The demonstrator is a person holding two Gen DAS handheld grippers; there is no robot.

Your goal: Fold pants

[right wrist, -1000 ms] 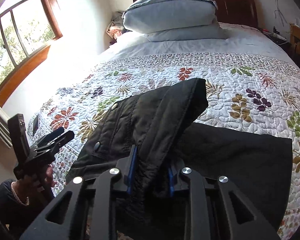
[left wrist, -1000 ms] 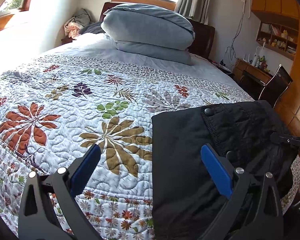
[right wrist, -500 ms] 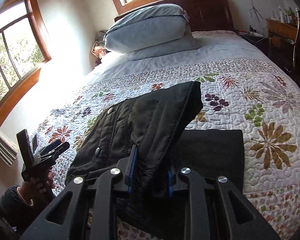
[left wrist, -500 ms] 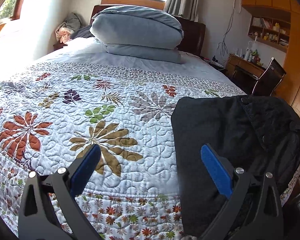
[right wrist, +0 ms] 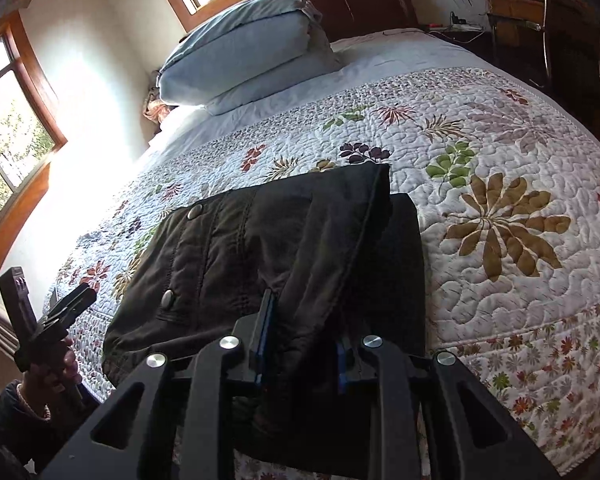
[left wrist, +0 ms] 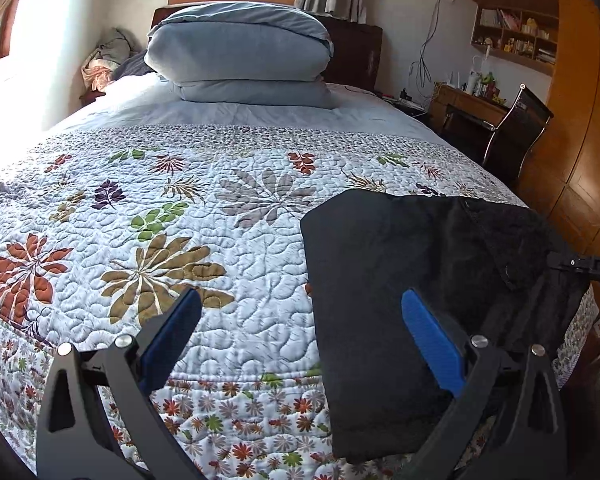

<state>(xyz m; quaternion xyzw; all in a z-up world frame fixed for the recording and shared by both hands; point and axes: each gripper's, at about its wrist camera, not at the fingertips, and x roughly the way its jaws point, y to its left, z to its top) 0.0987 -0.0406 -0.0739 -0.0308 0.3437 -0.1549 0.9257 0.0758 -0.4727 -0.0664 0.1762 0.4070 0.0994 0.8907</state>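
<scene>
Black pants [left wrist: 388, 280] lie folded near the foot edge of the bed; in the right wrist view the pants [right wrist: 236, 248] show snap buttons on the upper layer. My right gripper [right wrist: 304, 340] is shut on a bunched fold of the pants and holds it over the lower layer. My left gripper [left wrist: 300, 328] is open and empty, its right finger [left wrist: 432, 340] over the pants' left part, its left finger [left wrist: 168, 336] over the quilt. It also shows at the left in the right wrist view [right wrist: 56, 320].
The bed has a floral quilt [left wrist: 160, 220] with a folded blue duvet [left wrist: 240, 56] at the head. A desk and chair [left wrist: 516, 128] stand to the right. A window [right wrist: 8, 128] and wall are on the other side.
My right gripper has carried the held fold further across, so the pants' footprint on the bed is narrower. My left gripper stayed open and drew back a little.
</scene>
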